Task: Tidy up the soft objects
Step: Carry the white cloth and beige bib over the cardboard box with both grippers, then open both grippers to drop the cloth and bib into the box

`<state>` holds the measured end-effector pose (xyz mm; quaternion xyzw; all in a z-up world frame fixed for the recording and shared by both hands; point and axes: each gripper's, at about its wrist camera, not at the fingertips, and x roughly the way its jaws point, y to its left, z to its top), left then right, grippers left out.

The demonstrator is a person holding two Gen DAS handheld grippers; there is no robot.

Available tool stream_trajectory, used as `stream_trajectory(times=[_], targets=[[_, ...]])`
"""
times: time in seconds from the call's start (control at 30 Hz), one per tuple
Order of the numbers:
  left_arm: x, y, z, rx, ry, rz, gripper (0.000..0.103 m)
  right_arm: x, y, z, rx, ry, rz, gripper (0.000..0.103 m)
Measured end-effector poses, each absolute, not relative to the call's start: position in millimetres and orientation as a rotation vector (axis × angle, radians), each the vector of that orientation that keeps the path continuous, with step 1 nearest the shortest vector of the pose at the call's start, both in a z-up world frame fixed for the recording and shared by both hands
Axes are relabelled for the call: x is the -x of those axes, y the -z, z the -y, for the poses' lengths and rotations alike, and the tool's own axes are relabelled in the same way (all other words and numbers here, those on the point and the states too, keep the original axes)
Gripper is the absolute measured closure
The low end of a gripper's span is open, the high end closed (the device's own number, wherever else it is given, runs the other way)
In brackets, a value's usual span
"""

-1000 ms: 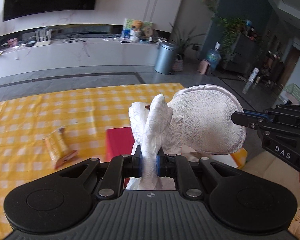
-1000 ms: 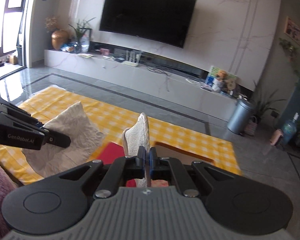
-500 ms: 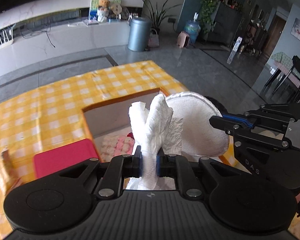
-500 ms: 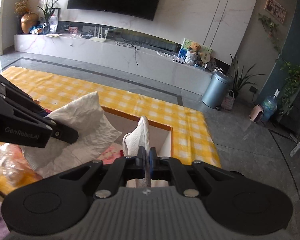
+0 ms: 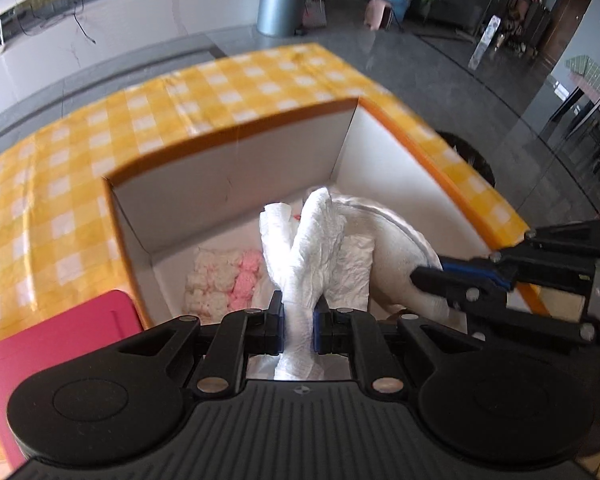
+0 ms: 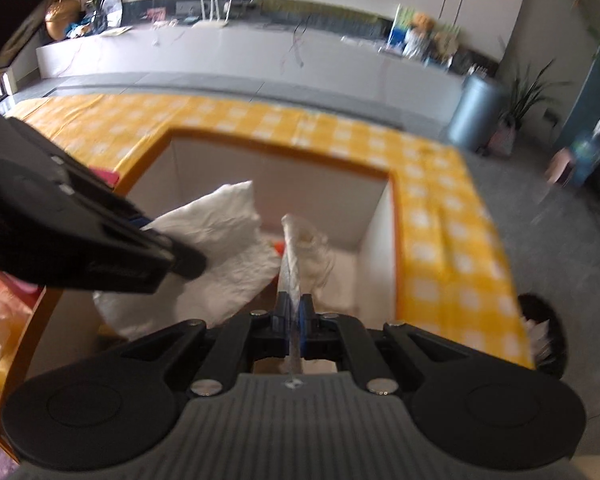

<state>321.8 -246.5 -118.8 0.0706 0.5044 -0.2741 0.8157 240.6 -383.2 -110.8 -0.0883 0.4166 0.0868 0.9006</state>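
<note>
On my far left, a pink-red flat lid or pad (image 5: 60, 336) lies on the yellow checked tablecloth (image 5: 72, 184) that covers the surface. Beside it stands an open box (image 5: 228, 184) with white inner walls and an orange rim; a second ago I saw mostly room and cloth, and now both cameras look down into this box, so my hands have come down over it. On the box floor, at its left, sits a pink-and-white fluffy item (image 5: 224, 280). My left gripper (image 5: 299, 320) has its jaws clamped on a crumpled white paper towel (image 5: 312, 248), which hangs over the box's middle. To the right, my right gripper (image 6: 295, 320) has its jaws together, pinching the thin edge of a white round terry pad (image 5: 396, 252), also held above the box interior, just beside the towel. I judge both soft things are in place to be dropped; what remains is to part the jaws and let them fall.
</note>
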Motion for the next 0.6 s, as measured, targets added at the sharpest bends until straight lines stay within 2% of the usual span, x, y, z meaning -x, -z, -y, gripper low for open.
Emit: stream_trajectory(times=[0.3, 0.33, 0.4, 0.43, 0.47, 0.53, 0.6], targets=[[-324.4, 133.2, 259.6, -0.221, 0.578, -1.146, 0.087, -240.2, 136.9, 376.4, 0.182, -0.237, -0.946, 0.101], [-324.3, 132.2, 258.5, -0.221, 0.577, -1.144, 0.081, -240.7, 136.3, 376.4, 0.167, -0.240, -0.952, 0.101], [-326.7, 128.5, 258.5, -0.211, 0.579, -1.138, 0.077, -243.5, 136.0, 377.2, 0.146, -0.243, -0.964, 0.101], [-326.1, 126.0, 256.2, -0.209, 0.579, -1.135, 0.065, -244.1, 135.5, 377.4, 0.142, -0.243, -0.966, 0.100], [-324.9, 123.1, 253.9, -0.208, 0.582, -1.130, 0.058, -243.6, 134.0, 376.5, 0.141, -0.242, -0.969, 0.097], [-322.9, 116.5, 253.2, -0.208, 0.595, -1.118, 0.054, -241.7, 131.2, 373.8, 0.144, -0.235, -0.973, 0.094], [-319.0, 108.5, 251.0, -0.211, 0.588, -1.101, 0.043, -239.3, 128.2, 372.0, 0.147, -0.230, -0.979, 0.081]])
